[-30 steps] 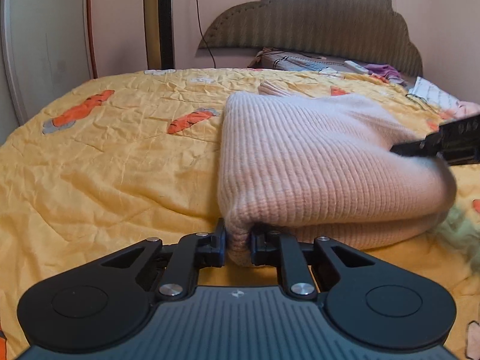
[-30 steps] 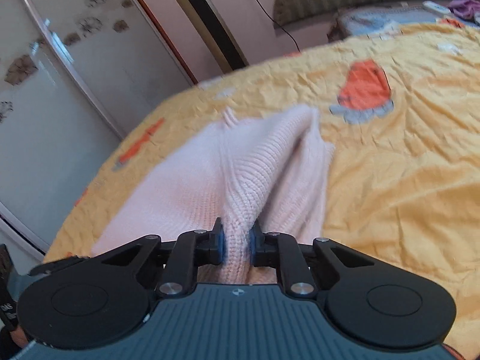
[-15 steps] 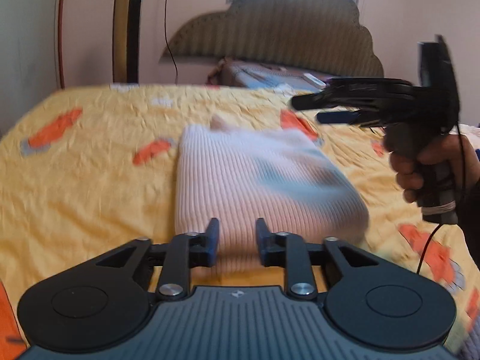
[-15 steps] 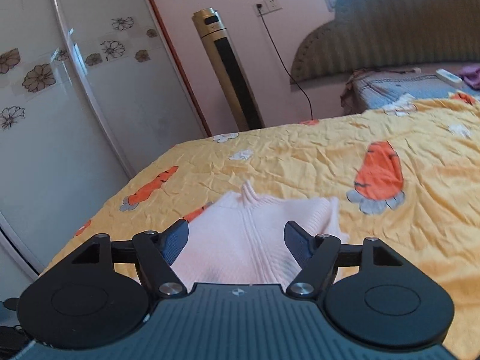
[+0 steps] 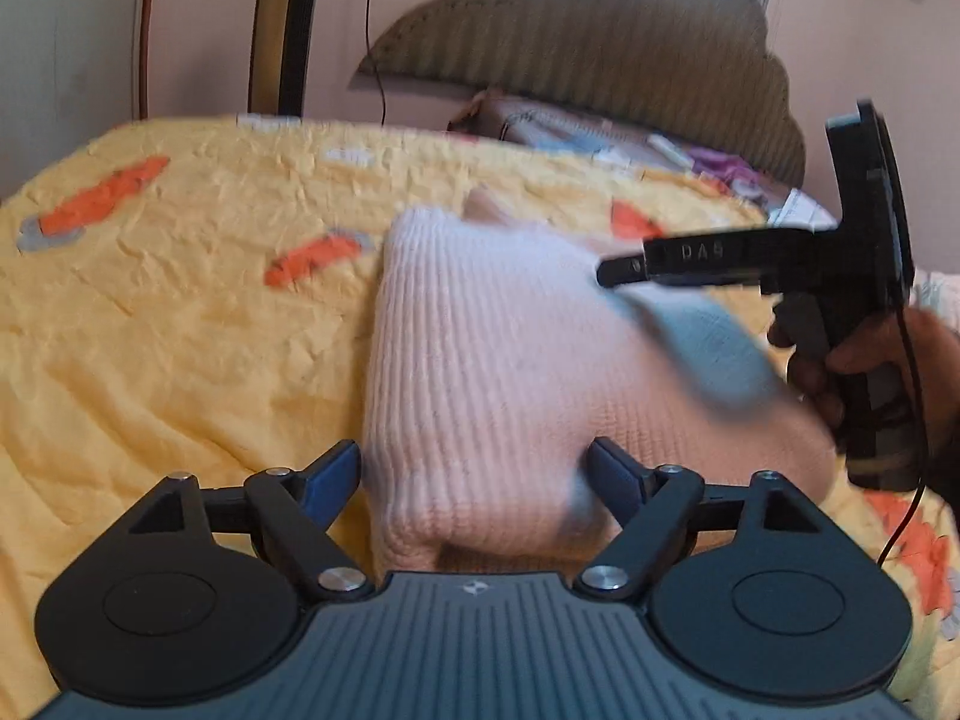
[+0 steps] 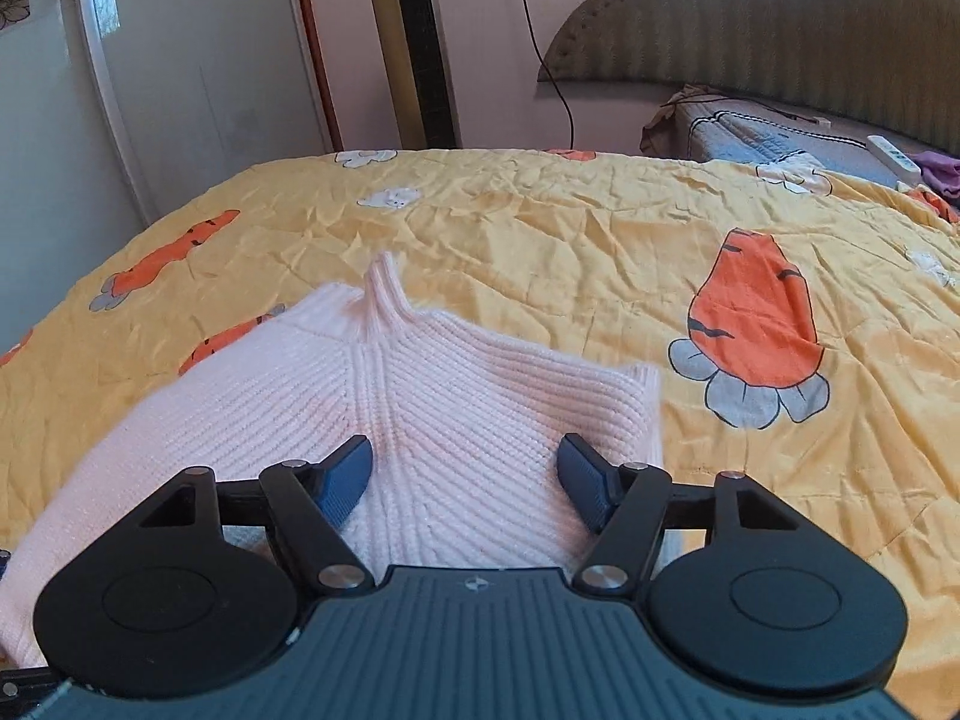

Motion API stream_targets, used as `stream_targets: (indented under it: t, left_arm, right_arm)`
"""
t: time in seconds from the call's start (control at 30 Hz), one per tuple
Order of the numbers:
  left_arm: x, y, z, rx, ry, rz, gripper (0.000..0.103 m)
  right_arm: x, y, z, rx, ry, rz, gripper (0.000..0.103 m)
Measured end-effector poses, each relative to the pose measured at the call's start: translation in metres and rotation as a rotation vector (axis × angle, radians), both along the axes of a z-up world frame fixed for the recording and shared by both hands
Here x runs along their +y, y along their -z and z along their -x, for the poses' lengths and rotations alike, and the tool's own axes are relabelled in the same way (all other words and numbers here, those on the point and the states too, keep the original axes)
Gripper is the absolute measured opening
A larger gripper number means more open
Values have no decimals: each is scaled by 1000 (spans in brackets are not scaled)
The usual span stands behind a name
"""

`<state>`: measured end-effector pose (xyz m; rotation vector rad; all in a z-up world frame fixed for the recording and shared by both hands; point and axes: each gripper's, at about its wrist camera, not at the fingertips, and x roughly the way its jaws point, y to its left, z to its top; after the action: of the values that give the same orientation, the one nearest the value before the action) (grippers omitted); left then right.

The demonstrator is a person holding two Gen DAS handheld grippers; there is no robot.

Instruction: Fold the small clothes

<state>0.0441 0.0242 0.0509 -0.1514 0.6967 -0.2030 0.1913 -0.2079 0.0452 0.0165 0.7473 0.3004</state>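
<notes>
A pale pink ribbed knit sweater (image 5: 492, 348) lies folded on the yellow carrot-print bedspread (image 5: 180, 330). My left gripper (image 5: 474, 456) hovers at its near edge. Its jaws are opening wide, the sweater's near corner sits between them, and the pads do not press on it. In the right wrist view the sweater (image 6: 480, 396) lies flat with its collar pointing away. My right gripper (image 6: 465, 449) is open above it, its jaws closing a little with nothing pinched. The left wrist view shows the right gripper (image 5: 618, 270) from the side, over the sweater's right part, in a person's hand (image 5: 870, 360).
The bedspread (image 6: 600, 252) stretches far on all sides. At the head are a padded headboard (image 6: 780, 18), a grey folded blanket (image 6: 768, 138) with a white remote (image 6: 894, 159), and purple cloth (image 6: 942, 171). A tower fan (image 6: 414, 42) and a flowered wardrobe door (image 6: 180, 60) stand beyond the bed.
Both grippers were shut on folds of the sweater and have let go and opened. The sweater now rests folded on the bed. The right gripper lifted off and swung across above it.
</notes>
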Motion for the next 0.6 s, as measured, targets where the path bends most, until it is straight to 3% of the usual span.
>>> stream_targets:
  t: [0.07, 0.13, 0.2, 0.3, 0.33, 0.37, 0.43, 0.5, 0.6]
  left_arm:
    - [9, -22, 13, -95, 6, 14, 83]
    - [11, -35, 7, -145, 6, 27, 83]
    - [3, -36, -9, -156, 21, 14, 83]
    - [-23, -13, -37, -83, 96, -7, 82]
    - [-33, -1, -41, -71, 105, -55, 83]
    - [-44, 11, -37, -109, 100, -134, 85]
    - [-48, 20, -29, -164, 97, -159, 85]
    - [-42, 15, -30, -134, 93, -123, 85]
    - [-18, -6, -20, -115, 71, -4, 84]
  right_arm:
    - [-2, -14, 15, -23, 56, -16, 64]
    - [-7, -34, 50, -96, 88, -91, 72]
    - [-12, -44, 84, -156, 36, -223, 80]
    - [-14, -41, 105, -100, -1, -386, 85]
    - [-16, -35, 105, -62, 12, -434, 85]
    - [-19, -26, 102, -21, 38, -460, 85]
    - [-23, 0, 99, 16, 75, -452, 70]
    - [-18, 6, 107, -53, 46, -379, 65]
    - [-13, 1, 107, -43, 34, -345, 65]
